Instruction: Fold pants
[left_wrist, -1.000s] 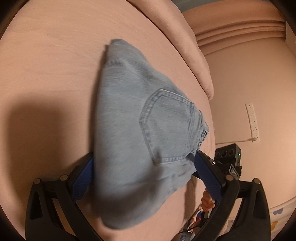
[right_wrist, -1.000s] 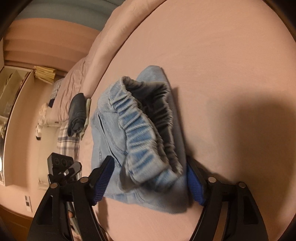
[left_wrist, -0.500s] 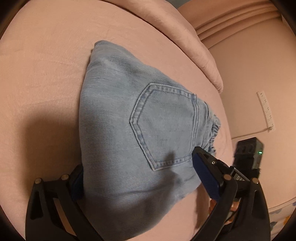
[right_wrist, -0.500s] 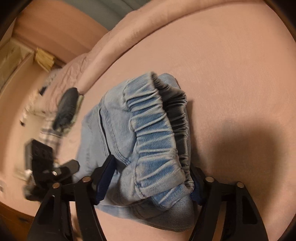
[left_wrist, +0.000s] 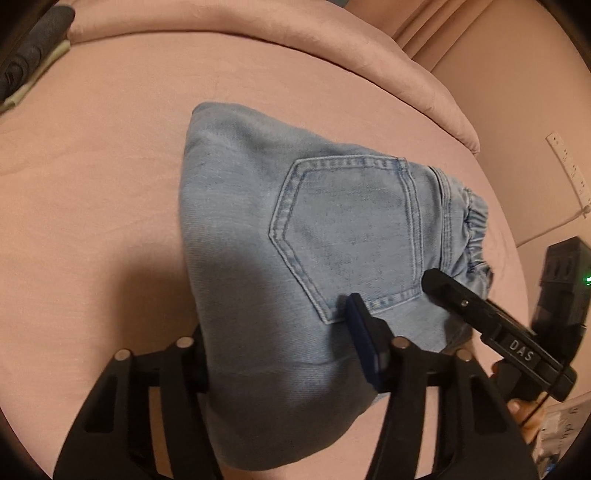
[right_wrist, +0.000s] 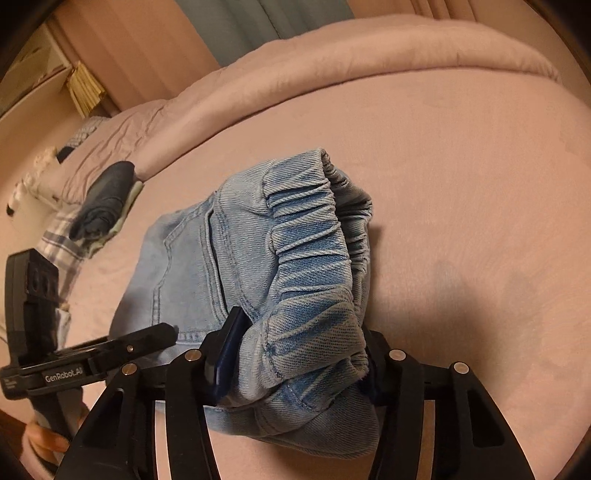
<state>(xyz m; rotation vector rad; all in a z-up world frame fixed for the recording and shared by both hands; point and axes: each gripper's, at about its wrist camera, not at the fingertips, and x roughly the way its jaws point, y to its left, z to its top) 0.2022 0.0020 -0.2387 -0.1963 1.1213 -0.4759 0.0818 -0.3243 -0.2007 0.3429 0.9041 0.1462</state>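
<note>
The light-blue denim pants (left_wrist: 314, 258) lie as a folded bundle on the pink bed sheet (left_wrist: 92, 184), back pocket up. My left gripper (left_wrist: 284, 350) is closing on the bundle's near end. Its blue right pad (left_wrist: 364, 343) presses into the denim below the pocket, and its left finger is hidden behind the fold. In the right wrist view my right gripper (right_wrist: 299, 358) is closing around the gathered elastic waistband of the pants (right_wrist: 306, 258), with cloth bulging between its pads (right_wrist: 229, 339). Each gripper also shows beside the other: right gripper (left_wrist: 480, 317), left gripper (right_wrist: 110, 350).
A rolled pink duvet (left_wrist: 295, 40) runs along the bed's far side. A dark folded garment (right_wrist: 107, 199) sits on a plaid cloth (right_wrist: 59, 243) at the bed's left end. A white power strip (left_wrist: 569, 166) is on the wall. A person's hand (right_wrist: 40, 439) holds the left gripper.
Both pairs of jaws have narrowed onto the pants, which now bunch between them. Both views have rolled, and the two grippers have come closer together.
</note>
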